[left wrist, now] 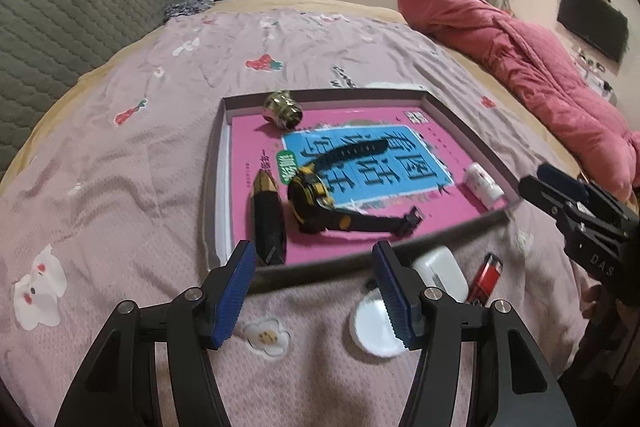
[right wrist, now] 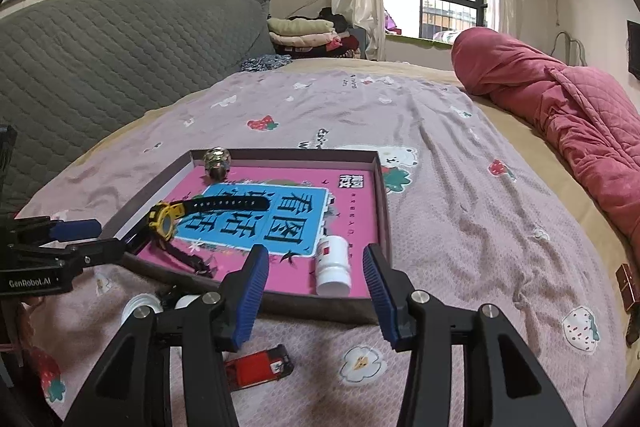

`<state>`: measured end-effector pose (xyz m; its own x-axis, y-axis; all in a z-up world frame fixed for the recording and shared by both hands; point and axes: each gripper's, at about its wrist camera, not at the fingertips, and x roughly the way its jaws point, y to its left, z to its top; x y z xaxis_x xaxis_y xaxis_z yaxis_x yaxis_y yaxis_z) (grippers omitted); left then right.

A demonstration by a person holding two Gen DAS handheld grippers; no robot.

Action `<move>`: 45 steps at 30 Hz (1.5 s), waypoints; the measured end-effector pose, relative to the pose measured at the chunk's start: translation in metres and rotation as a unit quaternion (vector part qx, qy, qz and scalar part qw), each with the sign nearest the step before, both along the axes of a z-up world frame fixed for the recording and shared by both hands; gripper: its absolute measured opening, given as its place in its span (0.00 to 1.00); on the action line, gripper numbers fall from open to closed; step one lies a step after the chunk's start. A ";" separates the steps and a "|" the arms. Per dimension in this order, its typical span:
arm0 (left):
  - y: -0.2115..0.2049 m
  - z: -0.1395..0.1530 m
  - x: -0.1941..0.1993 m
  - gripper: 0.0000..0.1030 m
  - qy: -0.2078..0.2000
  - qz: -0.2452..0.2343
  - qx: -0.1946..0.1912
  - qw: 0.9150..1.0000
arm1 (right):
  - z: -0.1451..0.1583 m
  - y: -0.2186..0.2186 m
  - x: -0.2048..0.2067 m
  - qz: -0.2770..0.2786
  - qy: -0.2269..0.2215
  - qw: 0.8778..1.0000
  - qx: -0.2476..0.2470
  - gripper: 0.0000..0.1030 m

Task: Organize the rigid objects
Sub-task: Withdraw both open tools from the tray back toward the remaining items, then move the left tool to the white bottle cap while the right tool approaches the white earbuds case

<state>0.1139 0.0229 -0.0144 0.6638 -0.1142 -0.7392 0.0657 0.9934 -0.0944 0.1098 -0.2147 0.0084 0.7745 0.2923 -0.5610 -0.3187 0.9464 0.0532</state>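
A shallow box (left wrist: 460, 115) (right wrist: 382, 195) with a pink and blue book in its bottom lies on the bed. In it are a yellow-black watch (left wrist: 316, 199) (right wrist: 164, 219), a black and gold pen case (left wrist: 268, 223), a metal fitting (left wrist: 283, 110) (right wrist: 217, 159) and a white bottle (left wrist: 484, 185) (right wrist: 334, 265). A red lighter (left wrist: 486, 277) (right wrist: 258, 367), a white charger (left wrist: 442, 269) and a white round lid (left wrist: 372, 327) lie on the bedspread in front of the box. My left gripper (left wrist: 316, 291) is open and empty at the box's near edge. My right gripper (right wrist: 316, 291) is open and empty, near the bottle.
A rolled pink quilt (left wrist: 520, 63) (right wrist: 560, 99) lies along the right side of the bed. A grey quilted headboard (right wrist: 100, 67) is at the left. Folded clothes (right wrist: 304, 31) are stacked at the far end. A small dark red box (right wrist: 626, 285) lies at the right edge.
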 end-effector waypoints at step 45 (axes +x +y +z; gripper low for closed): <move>-0.029 -0.027 -0.027 0.61 0.086 -0.057 -0.005 0.995 | -0.025 0.040 -0.031 0.095 0.058 0.993 -0.047 0.48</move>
<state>0.0870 -0.0064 -0.0413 0.5091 -0.1901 -0.8395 0.1606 0.9792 -0.1243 0.0785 -0.1743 -0.0163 0.6396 0.3692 -0.6742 -0.4883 0.8725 0.0146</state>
